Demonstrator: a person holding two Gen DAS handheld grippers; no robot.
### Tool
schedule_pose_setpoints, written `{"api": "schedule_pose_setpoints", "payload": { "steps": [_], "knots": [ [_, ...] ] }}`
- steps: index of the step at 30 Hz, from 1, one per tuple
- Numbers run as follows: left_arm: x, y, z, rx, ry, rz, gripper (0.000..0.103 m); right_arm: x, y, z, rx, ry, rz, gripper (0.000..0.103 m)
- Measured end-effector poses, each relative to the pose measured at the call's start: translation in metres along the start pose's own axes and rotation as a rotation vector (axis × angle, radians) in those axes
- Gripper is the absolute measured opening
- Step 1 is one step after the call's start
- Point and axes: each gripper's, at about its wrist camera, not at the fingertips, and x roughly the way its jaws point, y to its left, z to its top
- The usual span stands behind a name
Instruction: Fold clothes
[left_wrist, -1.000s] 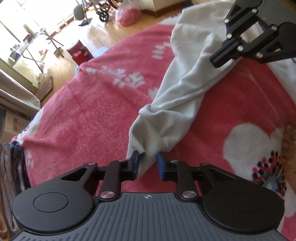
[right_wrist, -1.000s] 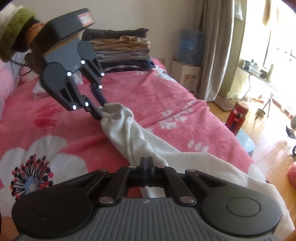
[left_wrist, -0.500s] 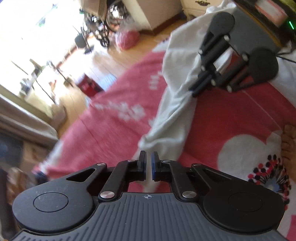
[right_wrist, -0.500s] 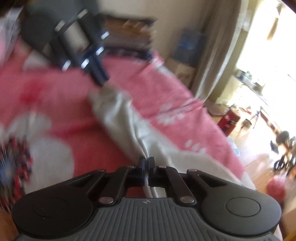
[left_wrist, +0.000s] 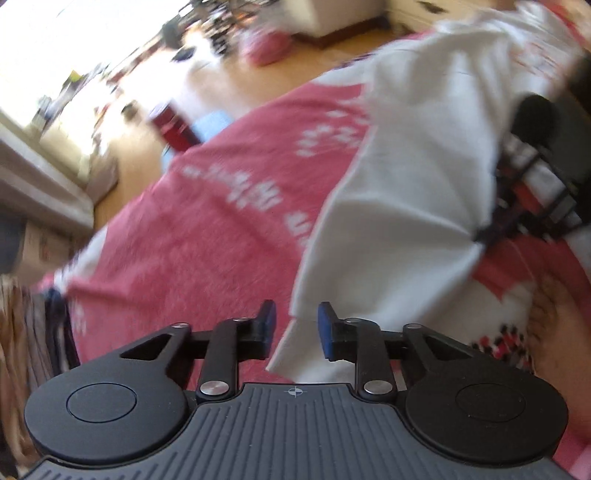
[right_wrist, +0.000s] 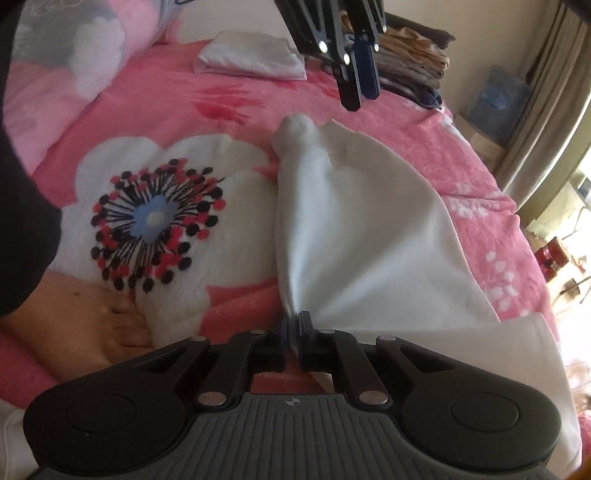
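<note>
Left gripper (left_wrist: 293, 328): jaws opening — clear of the cuff.
Right gripper (right_wrist: 294, 330): pinches white garment (right_wrist: 354, 221) near its edge — pink blanket (right_wrist: 155, 107) beneath.

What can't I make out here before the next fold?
- Left wrist view: motion blur hides whether the opening left gripper touches the white garment.
- Right wrist view: right gripper covers the pinched fabric; frame edge cuts the garment's hem.
- Stack: partly behind the left gripper.
</note>
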Motion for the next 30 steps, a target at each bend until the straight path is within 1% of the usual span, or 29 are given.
{"api": "schedule_pose_setpoints", "payload": {
  "steps": [1, 2, 3, 4, 5, 7, 9, 10, 12, 13, 14, 15, 16, 17, 18, 19, 20, 22, 27, 30],
  "knots": [
    [0.005, 0.005, 0.0, -0.039, 0.023, -0.016, 0.039, -0.001, -0.003, 0.001, 0.02, 0.0, 0.005, 0.006],
    [0.01, 0.011, 0.0, -0.077, 0.046, -0.031, 0.05, -0.003, -0.005, 0.002, 0.035, -0.004, 0.003, 0.01],
    [0.014, 0.014, -0.002, -0.111, 0.065, -0.044, 0.054, -0.005, -0.007, 0.003, 0.051, -0.008, 0.002, 0.014],
    [0.018, 0.017, -0.004, -0.145, 0.084, -0.058, 0.06, -0.007, -0.008, 0.003, 0.063, -0.016, -0.002, 0.023],
    [0.023, 0.02, -0.006, -0.178, 0.101, -0.07, 0.064, -0.009, -0.008, 0.003, 0.069, -0.028, -0.011, 0.03],
    [0.031, 0.022, -0.011, -0.234, 0.121, -0.064, 0.066, -0.013, -0.009, 0.001, 0.085, -0.053, -0.025, 0.033],
    [0.04, 0.022, -0.014, -0.276, 0.127, -0.04, 0.066, -0.013, -0.008, 0.003, 0.108, -0.077, -0.025, 0.033],
    [0.043, 0.022, -0.015, -0.298, 0.12, -0.047, 0.066, -0.012, -0.007, 0.004, 0.112, -0.086, -0.028, 0.033],
    [0.049, 0.021, -0.017, -0.332, 0.104, -0.072, 0.056, -0.007, 0.0, 0.008, 0.098, -0.094, -0.043, 0.033],
    [0.051, 0.02, -0.017, -0.342, 0.095, -0.086, 0.041, -0.004, 0.003, 0.009, 0.087, -0.093, -0.052, 0.033],
    [0.052, 0.016, -0.016, -0.333, 0.091, -0.083, 0.029, 0.001, 0.007, 0.012, 0.072, -0.082, -0.064, 0.033],
    [0.052, 0.013, -0.015, -0.324, 0.087, -0.079, 0.024, 0.006, 0.01, 0.014, 0.055, -0.068, -0.077, 0.032],
    [0.053, 0.01, -0.014, -0.315, 0.084, -0.076, 0.014, 0.012, 0.014, 0.016, 0.034, -0.049, -0.089, 0.03],
    [0.053, 0.007, -0.013, -0.306, 0.08, -0.071, 0.011, 0.017, 0.016, 0.017, 0.02, -0.037, -0.098, 0.027],
    [0.051, 0.006, -0.011, -0.3, 0.076, -0.053, 0.01, 0.018, 0.016, 0.019, 0.019, -0.036, -0.102, 0.022],
    [0.046, 0.007, -0.009, -0.303, 0.063, -0.032, 0.008, 0.019, 0.015, 0.022, 0.026, -0.037, -0.103, 0.01],
    [0.042, 0.009, -0.008, -0.309, 0.051, -0.011, 0.008, 0.019, 0.013, 0.025, 0.047, -0.04, -0.098, 0.004],
    [0.032, 0.022, -0.006, -0.366, 0.036, 0.013, 0.008, 0.017, 0.008, 0.031, 0.079, -0.061, -0.095, 0.004],
    [0.02, 0.062, -0.008, -0.527, 0.058, 0.04, 0.008, 0.011, -0.002, 0.052, 0.137, -0.149, -0.135, 0.004],
    [0.016, 0.076, -0.013, -0.613, 0.062, 0.048, 0.007, 0.009, -0.007, 0.062, 0.191, -0.199, -0.139, 0.004]
  ]
}}
